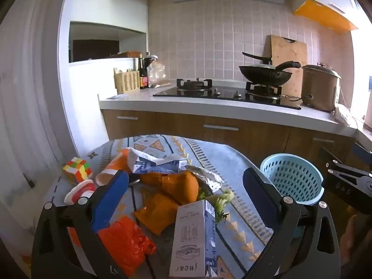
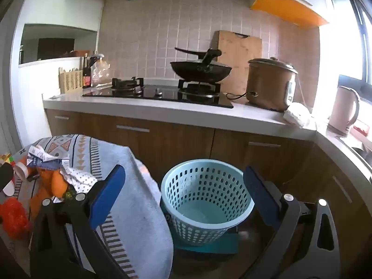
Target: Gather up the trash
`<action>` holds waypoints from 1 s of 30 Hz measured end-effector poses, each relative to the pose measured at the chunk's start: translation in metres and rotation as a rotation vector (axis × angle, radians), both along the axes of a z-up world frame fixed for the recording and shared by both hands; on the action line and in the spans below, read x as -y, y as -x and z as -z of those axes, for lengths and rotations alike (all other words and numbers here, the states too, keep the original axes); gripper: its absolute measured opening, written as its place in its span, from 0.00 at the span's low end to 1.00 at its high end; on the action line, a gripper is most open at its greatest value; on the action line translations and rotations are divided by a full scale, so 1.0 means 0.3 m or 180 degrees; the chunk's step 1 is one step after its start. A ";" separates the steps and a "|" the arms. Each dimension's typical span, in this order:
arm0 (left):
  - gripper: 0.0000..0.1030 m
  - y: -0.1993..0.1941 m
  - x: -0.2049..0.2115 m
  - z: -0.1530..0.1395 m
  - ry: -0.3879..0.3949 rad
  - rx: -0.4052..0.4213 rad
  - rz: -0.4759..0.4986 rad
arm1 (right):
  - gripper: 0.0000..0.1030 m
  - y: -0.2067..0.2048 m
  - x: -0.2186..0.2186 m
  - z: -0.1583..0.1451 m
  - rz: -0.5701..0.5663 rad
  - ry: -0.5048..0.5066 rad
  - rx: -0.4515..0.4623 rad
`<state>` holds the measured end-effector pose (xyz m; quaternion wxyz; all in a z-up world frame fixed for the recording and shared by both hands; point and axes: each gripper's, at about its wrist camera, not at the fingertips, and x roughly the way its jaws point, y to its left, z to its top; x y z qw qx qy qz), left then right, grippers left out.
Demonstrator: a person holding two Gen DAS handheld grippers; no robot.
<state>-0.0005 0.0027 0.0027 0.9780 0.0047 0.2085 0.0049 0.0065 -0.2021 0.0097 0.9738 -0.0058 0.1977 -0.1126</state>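
A round table with a patterned cloth (image 1: 204, 155) holds a pile of trash: an upright milk carton (image 1: 193, 239), a crushed carton (image 1: 153, 162), orange wrappers (image 1: 172, 186), a red crumpled bag (image 1: 125, 239), a paper cup (image 1: 111, 169), a dotted wrapper (image 1: 207, 176) and greens (image 1: 220, 200). My left gripper (image 1: 186, 186) is open above the pile, empty. A light blue perforated basket (image 2: 204, 200) stands beside the table, empty. My right gripper (image 2: 183, 186) is open over the basket, empty; it also shows in the left wrist view (image 1: 348, 183).
A Rubik's cube (image 1: 76, 169) and a red-white object (image 1: 79, 190) lie at the table's left. Behind are the kitchen counter (image 2: 162, 114), a stove with a wok (image 2: 200, 69), a rice cooker (image 2: 269, 83), a kettle (image 2: 344, 109) and wooden cabinets (image 2: 162, 146).
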 end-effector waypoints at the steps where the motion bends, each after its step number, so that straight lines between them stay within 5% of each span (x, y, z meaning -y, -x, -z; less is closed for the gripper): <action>1: 0.93 0.001 -0.010 -0.006 0.0031 0.0009 -0.0022 | 0.94 0.007 0.001 -0.003 0.0017 -0.0001 0.0012; 8: 0.93 0.042 -0.098 -0.061 0.0246 0.0110 0.0006 | 0.94 0.009 -0.034 0.004 -0.0017 0.0063 -0.0116; 15: 0.93 0.043 -0.029 -0.025 0.0166 0.0020 0.0142 | 0.94 -0.007 -0.001 0.003 0.0248 0.0024 -0.0135; 30: 0.93 0.054 -0.039 -0.019 0.0201 0.0018 0.0135 | 0.94 -0.011 0.030 0.037 0.0219 -0.0062 -0.0272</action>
